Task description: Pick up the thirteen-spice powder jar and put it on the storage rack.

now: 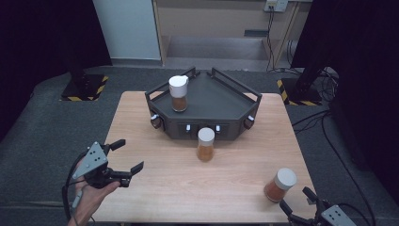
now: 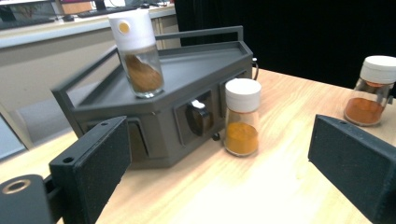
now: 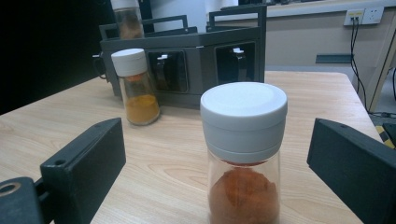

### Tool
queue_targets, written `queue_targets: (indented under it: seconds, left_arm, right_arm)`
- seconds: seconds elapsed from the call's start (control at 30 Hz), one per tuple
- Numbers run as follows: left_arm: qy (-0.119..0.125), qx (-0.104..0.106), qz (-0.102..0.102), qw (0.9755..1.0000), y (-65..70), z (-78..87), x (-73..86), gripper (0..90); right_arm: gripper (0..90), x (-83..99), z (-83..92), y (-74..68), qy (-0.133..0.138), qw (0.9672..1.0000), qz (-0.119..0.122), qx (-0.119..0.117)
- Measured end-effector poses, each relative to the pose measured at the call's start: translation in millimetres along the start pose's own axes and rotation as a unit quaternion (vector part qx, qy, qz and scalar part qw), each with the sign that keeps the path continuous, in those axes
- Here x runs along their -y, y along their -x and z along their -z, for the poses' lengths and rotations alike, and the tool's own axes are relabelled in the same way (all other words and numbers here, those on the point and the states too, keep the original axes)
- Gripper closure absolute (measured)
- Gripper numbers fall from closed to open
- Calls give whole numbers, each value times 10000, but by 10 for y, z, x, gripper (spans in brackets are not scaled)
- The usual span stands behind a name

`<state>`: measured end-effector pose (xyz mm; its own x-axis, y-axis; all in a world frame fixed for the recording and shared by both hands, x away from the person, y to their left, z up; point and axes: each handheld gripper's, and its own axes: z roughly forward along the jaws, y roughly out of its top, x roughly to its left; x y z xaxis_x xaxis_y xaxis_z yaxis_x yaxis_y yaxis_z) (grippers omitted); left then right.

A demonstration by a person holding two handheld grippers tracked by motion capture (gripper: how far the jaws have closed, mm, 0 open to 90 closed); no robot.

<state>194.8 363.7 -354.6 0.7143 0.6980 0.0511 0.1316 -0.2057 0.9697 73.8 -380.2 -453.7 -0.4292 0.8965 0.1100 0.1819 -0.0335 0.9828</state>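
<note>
Pale wood surface on grey carpet, dark curtains at both sides.

My left hand-held gripper gapes empty at lower left; my right hand-held gripper stands wide around the orange spice jar at lower right, pads clear; the grey tray sits centre-top.

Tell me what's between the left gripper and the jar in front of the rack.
Nothing: bare table runs from the left gripper to the jar; the high view and left gripper view both show it.

Dim surroundings, soft blur, faint shadows
</note>
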Motion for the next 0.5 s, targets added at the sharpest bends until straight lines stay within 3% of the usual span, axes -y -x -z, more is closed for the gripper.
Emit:
queue_targets:
  seconds: [0.07,0.23,0.5]
  left_arm:
    - [-30,-49,54,10000,43,-9,62,46]
    - [-45,76,329,9994,75,-20,247,41]
    - [-188,28,542,9983,164,34,445,45]
  right_arm:
    - [46,-1,5,1,5,10000,3,-6]
    - [46,2,13,5,-1,10000,-8,-14]
    - [46,3,16,14,-11,10000,-10,-25]
